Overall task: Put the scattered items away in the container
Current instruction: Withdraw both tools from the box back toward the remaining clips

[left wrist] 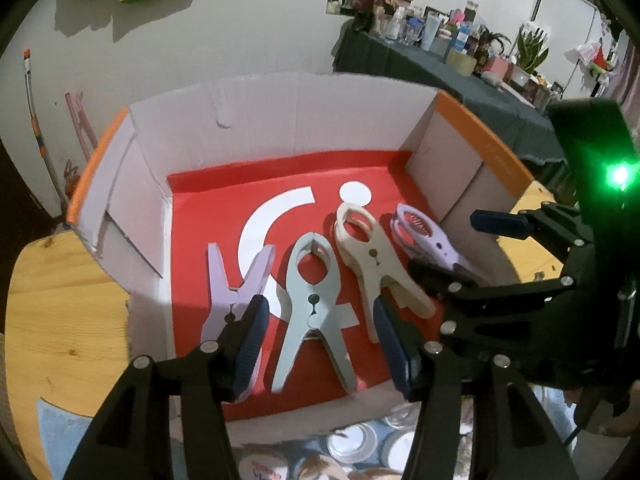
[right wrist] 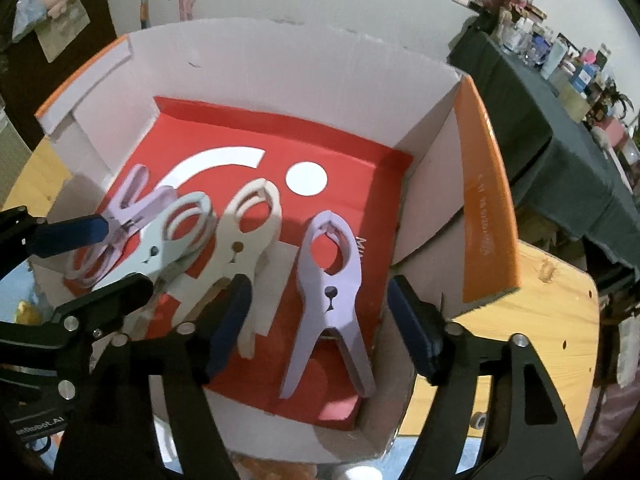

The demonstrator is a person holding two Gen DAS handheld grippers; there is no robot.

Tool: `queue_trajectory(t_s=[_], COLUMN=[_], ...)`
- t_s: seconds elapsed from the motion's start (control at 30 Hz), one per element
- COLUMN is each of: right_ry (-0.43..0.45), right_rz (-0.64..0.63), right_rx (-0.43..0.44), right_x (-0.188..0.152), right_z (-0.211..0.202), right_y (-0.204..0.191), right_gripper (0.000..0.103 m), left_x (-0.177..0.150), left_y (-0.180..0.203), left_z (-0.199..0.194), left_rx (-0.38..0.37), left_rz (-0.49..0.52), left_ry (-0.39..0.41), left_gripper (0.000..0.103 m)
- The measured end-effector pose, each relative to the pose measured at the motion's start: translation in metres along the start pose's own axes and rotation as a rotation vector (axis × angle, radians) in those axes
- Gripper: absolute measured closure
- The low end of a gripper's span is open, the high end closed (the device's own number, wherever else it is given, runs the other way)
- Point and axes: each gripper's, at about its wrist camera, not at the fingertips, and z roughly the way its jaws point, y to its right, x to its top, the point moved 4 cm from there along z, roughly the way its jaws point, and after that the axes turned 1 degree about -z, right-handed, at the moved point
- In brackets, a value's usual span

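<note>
An open cardboard box (left wrist: 280,120) (right wrist: 280,64) with a red floor holds several big plastic clips. In the left wrist view a pale blue clip (left wrist: 314,312) lies between the fingers of my left gripper (left wrist: 320,344), whose pads stand clear of it, so it is open. A lilac clip (left wrist: 236,288) is partly hidden by the left finger, and a cream clip (left wrist: 372,264) lies to the right. My right gripper (right wrist: 320,324) is open wide around a second lilac clip (right wrist: 332,292) lying flat on the floor, touching neither side. Each gripper shows in the other's view.
The box stands on a wooden table (left wrist: 60,300) (right wrist: 520,320). Round lids and a blue cloth (left wrist: 352,440) lie at the near edge. A dark-clothed side table (left wrist: 440,72) crowded with bottles and plants stands at the back right.
</note>
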Motion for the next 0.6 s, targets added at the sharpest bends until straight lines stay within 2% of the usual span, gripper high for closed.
queue_trajectory(t_s=[0.33,0.5,0.6], right_ry=[0.036,0.052,0.065], right_rz=[-0.023,0.004,0.030], right_rx=[-0.028,-0.009,0.045], right_x=[-0.006,-0.020,-0.029], right_z=[-0.024,-0.043,-0.058], right_y=[-0.006,-0.007,-0.008], right_gripper=[0.026,0.026,0.026], left_x=[-0.005,-0.016,-0.026], left_y=[0.008,0.009,0.009], left_z=[-0.050,-0.078,-0.095], left_rx=[-0.021,-0.031,-0.031], left_rz=[0.018,0.018,0.022], left_ry=[0.088,0.126,0.149], left_gripper=[0.035,0.034,0.030])
